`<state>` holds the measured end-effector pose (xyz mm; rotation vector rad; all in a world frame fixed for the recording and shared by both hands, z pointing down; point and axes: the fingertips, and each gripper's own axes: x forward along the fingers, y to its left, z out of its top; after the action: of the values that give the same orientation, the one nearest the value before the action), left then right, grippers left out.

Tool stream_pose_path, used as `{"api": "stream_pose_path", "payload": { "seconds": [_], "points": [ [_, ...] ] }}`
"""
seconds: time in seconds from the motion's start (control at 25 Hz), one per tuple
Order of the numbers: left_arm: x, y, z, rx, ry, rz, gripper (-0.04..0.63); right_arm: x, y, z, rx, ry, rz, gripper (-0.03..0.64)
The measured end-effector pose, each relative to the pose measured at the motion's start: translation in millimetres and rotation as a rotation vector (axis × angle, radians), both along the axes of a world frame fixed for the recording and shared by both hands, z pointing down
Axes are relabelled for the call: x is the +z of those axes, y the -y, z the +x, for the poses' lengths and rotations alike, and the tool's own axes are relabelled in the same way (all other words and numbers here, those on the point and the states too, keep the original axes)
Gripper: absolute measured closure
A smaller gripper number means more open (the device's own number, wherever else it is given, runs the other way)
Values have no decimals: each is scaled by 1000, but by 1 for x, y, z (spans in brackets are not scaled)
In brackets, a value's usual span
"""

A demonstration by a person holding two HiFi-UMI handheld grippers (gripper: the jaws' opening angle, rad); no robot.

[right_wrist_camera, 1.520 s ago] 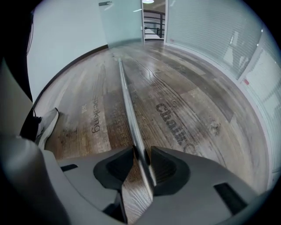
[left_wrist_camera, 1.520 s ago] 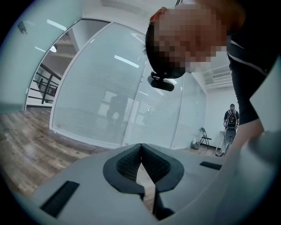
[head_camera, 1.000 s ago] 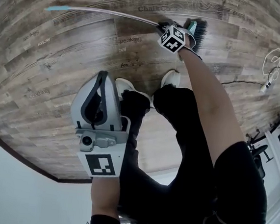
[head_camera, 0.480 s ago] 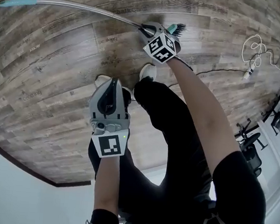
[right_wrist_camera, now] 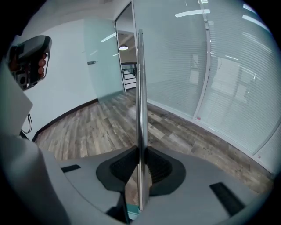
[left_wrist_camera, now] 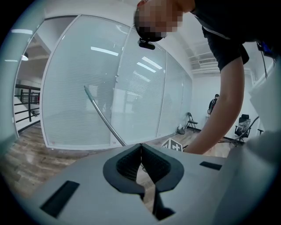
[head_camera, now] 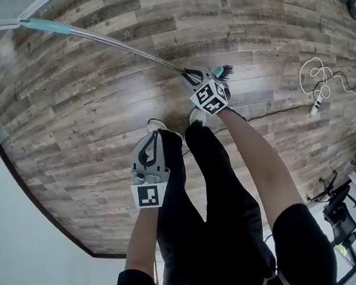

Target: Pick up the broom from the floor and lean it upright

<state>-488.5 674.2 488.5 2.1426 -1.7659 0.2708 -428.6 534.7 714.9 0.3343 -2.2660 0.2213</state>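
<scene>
1. Right gripper (head_camera: 189,76): the fingers are set narrow and clamp the broom's (head_camera: 112,43) metal handle. In the right gripper view, both pads (right_wrist_camera: 127,165) press the handle (right_wrist_camera: 140,88) from either side.
2. Broom, position: the handle runs straight out ahead of the right fingertips to a teal grip end (head_camera: 48,26). The brush head (head_camera: 223,70), teal with dark bristles, sits just behind the right fingers, beside the marker cube (head_camera: 209,96). Whether the bristles touch the floor (head_camera: 93,112) cannot be told.
3. In the right gripper view the handle stands upright between the fingers, with a glass wall (right_wrist_camera: 210,66) beyond its tip.
4. Left gripper (head_camera: 155,138): the fingers are fully together and nothing is between them, as the left gripper view (left_wrist_camera: 141,148) confirms.
5. The handle (left_wrist_camera: 103,116) slants up and left beyond the left fingertips, well apart from them.
6. A white cable (head_camera: 319,74) lies on the floor far to the right of the right fingers.
</scene>
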Motion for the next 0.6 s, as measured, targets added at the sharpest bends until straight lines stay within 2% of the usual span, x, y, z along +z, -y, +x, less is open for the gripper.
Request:
{"api": "stream_pose_path", "payload": {
  "seconds": [0.12,0.28,0.4,0.6],
  "points": [
    [-69,-6,5,5,6,29,577,-77,-8,12,14,55,9,537],
    [-154,-17,22,10,-14,74,577,-168,-27,53,73,105,5,537],
    [-198,-28,19,6,1,90,577,-224,-40,73,126,138,5,538],
    [-250,-43,15,-65,9,131,577,-302,-44,86,170,216,33,537]
  ]
}}
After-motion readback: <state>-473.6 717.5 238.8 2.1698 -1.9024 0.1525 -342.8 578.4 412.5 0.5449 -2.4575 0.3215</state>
